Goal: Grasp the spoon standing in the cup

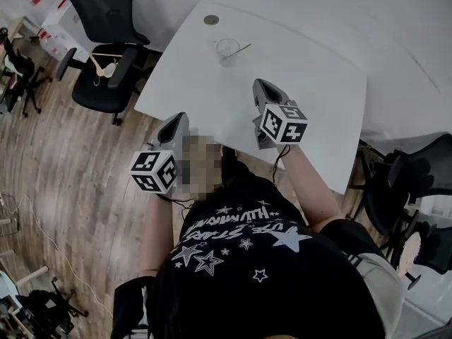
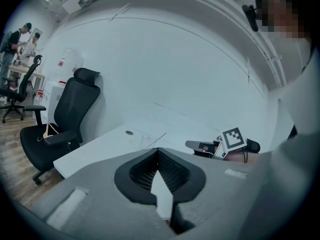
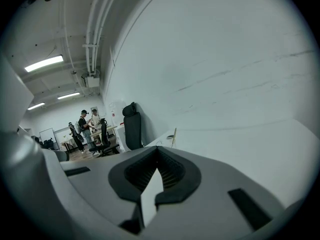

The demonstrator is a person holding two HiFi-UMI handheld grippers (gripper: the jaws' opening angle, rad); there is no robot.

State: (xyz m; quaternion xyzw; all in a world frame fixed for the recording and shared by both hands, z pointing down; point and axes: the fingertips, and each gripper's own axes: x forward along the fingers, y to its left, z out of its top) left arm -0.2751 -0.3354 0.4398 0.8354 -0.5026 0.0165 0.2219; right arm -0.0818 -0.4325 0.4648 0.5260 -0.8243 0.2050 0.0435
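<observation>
**Both claws closed and empty, spoon in the cup far across the table**

The cup is clear glass, round and low. It stands on the far part of a smooth white table that has a rounded corner. The thin spoon stands in the cup and leans to the right over its rim. A small round grey cap sits in the tabletop beyond it.

The left claw is held at the table's near left edge, and the right claw is over the near part of the tabletop. Both point toward the far side, tipped slightly down, and are well apart from the cup. Each is a matte grey shell with black ribbed pads. The jaws of each meet at the tips with nothing between them. Each has a cube of black-and-white square patterns at its back.

A black office chair stands at the far left on wood-grain flooring, with a wooden hanger lying on it. The person's black shirt has white stars and lettering, which is upside down from the head view and cannot be read in full.
</observation>
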